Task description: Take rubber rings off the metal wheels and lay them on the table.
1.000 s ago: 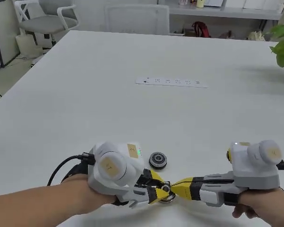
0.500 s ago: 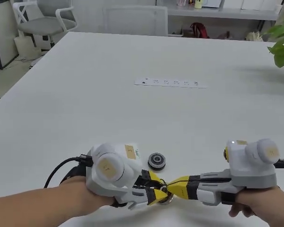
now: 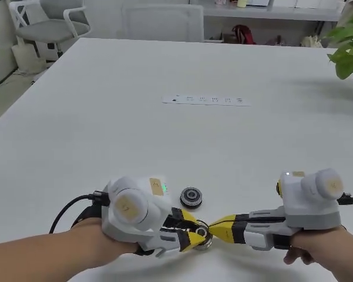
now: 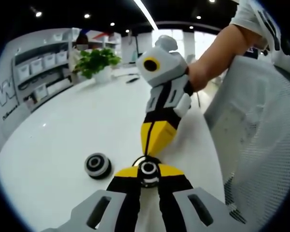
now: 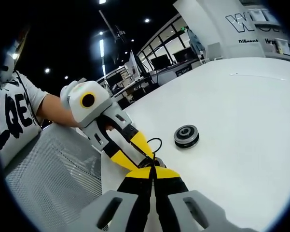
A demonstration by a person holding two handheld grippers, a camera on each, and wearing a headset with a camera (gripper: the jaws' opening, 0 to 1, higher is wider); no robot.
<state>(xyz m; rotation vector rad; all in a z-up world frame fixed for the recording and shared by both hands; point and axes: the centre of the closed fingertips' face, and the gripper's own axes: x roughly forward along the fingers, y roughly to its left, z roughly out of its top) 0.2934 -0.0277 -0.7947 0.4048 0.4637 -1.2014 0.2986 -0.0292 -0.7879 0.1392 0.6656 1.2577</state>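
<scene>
Held wheel [image 4: 148, 167]: small metal wheel, silver hub and dark rim, sitting low over the desk [image 3: 106, 117] close to its near edge. Your left claw [image 4: 148, 172] is clamped on it, one yellow tip on each side of the hub. Your right claw [image 5: 154, 169] meets it head-on from the opposite side. Its jaws are pressed almost together with the tips at the wheel's rim. Can't tell if they've pinched the rubber ring; that spot is hidden behind the tips.

Second wheel [image 3: 191, 197] lies flat on the desk, just past the left claw toward the far edge and clear of both claws. It has a dark band round the outside and a bright centre.

Writing:
- Tan stickers [image 3: 157, 187] on both claw housings, marks too small to read.
- Big wall lettering [image 5: 241, 20] starting with "W", rest unclear.
- Large letters on your shirt [image 5: 9, 113], cut off at the edge.

Desk is plain white and matte. A white power strip [image 3: 205, 100] lies further in, toward the far edge. A leafy plant [image 3: 348, 53] is at the far right corner. A grey office chair [image 3: 44, 26] stands beyond the far left corner, and a mesh chair back [image 4: 260, 125] is just behind the near edge. Room looks like an office, with shelves along the wall and ceiling spots.
</scene>
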